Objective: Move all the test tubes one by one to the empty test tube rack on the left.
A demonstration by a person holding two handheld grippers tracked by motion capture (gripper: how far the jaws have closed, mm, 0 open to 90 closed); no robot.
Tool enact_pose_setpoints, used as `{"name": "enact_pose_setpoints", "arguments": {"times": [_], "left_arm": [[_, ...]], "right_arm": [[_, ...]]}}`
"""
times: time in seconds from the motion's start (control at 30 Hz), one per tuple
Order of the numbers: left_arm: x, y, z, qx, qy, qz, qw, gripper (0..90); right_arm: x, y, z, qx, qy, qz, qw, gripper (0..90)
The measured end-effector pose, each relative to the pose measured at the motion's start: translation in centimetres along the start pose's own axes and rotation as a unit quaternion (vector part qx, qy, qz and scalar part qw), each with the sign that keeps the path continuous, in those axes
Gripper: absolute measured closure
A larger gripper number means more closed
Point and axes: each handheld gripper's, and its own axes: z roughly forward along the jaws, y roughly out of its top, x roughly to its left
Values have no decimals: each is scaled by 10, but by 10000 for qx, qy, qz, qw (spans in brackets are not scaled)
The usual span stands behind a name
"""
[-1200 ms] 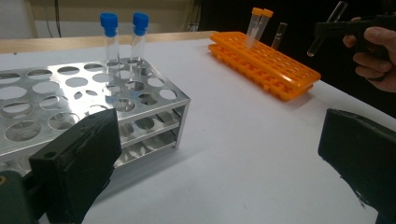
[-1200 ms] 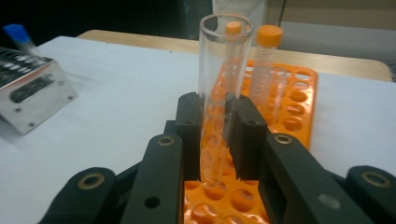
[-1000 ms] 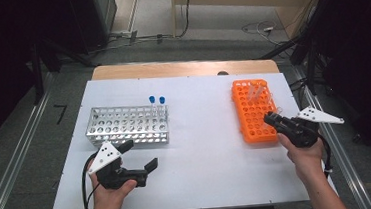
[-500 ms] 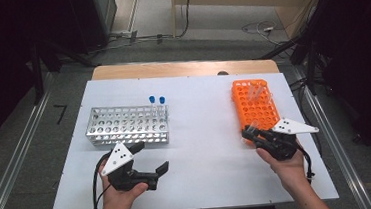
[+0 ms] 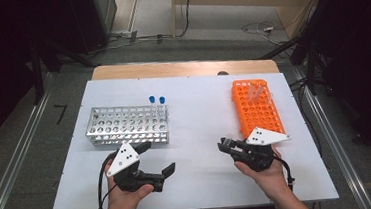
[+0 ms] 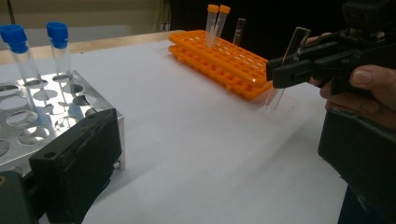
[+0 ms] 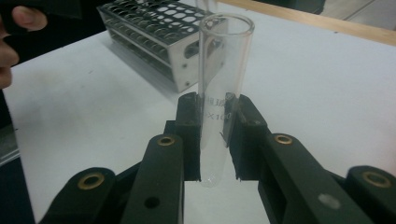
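Moved: right gripper (image 5: 225, 145) off orange rack (image 5: 257, 110), toward steel rack (image 5: 127, 125).
Tube (image 7: 219, 88): clamped, upright, mouth up.
Left gripper (image 5: 158, 158): jaws apart.

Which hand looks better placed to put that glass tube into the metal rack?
Right. The right gripper is shut on the open glass tube, upright and facing the metal rack. The left gripper stands open and holds nothing.
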Motion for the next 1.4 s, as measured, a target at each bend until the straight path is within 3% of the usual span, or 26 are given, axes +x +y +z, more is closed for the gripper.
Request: {"name": "enact_pose_setpoints", "arguments": {"times": [0.47,0.67,1.03,1.4], "left_arm": [[-15,4,11,57,-236,58,9997,0],[-25,5,16,81,-447,140,9989,61],[-34,5,22,135,-775,251,9966,343],[-39,2,28,373,-876,448,9944,599]], "right_arm": [[35,2,23,88,447,-228,9987,736],[45,1,32,154,566,-305,9978,736],[68,0,46,340,858,-527,9943,736],[80,2,49,404,1064,-584,9918,736]]}}
